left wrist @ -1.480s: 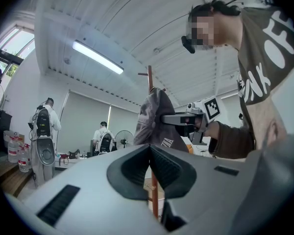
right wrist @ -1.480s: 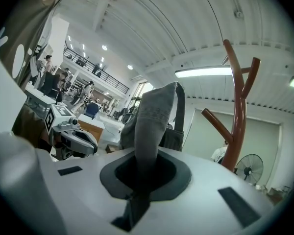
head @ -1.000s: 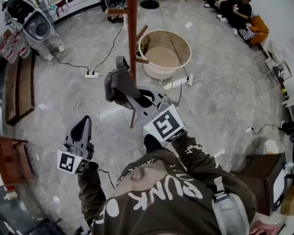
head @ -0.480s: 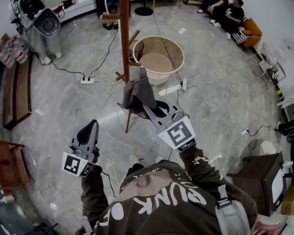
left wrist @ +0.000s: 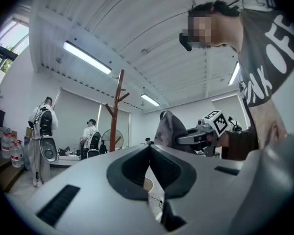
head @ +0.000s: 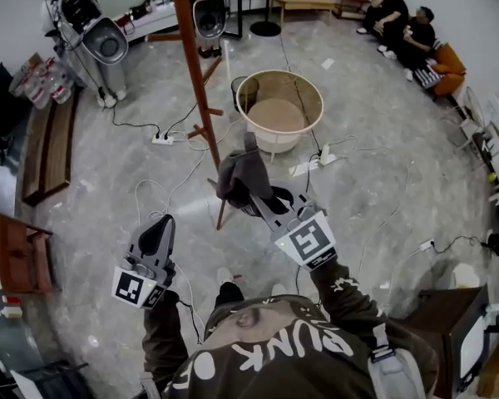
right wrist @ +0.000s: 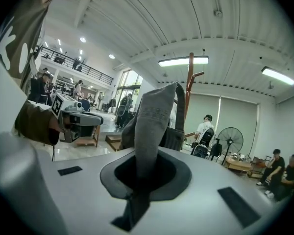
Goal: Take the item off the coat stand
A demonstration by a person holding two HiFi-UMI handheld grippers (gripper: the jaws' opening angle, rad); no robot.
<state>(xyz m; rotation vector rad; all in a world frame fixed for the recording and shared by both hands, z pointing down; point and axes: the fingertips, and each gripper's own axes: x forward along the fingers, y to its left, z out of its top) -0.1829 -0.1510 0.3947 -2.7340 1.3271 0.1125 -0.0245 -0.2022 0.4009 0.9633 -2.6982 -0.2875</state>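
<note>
A grey cloth item (head: 241, 171) with a dark strap hangs clamped in my right gripper (head: 252, 193), which is shut on it. In the right gripper view the item's fabric (right wrist: 154, 121) rises out of the jaws of the right gripper (right wrist: 143, 173). The brown wooden coat stand (head: 191, 65) stands to the left of the item and apart from it; it shows behind the cloth as the coat stand (right wrist: 188, 89). My left gripper (head: 160, 226) is lower left, shut and holding nothing. From the left gripper (left wrist: 149, 148) I see the coat stand (left wrist: 118, 109) and the held item (left wrist: 169, 129).
A round beige tub (head: 280, 81) sits on the floor just beyond the item. Cables and power strips (head: 162, 138) trail round the stand's base. A wooden bench (head: 46, 144) lies left. People sit at the back right (head: 403, 23); one person with gear stands back left (head: 83, 23).
The right gripper has carried the grey item rightward, away from the stand's pole, which now stands further left. The left gripper moved along too, still shut and holding nothing.
</note>
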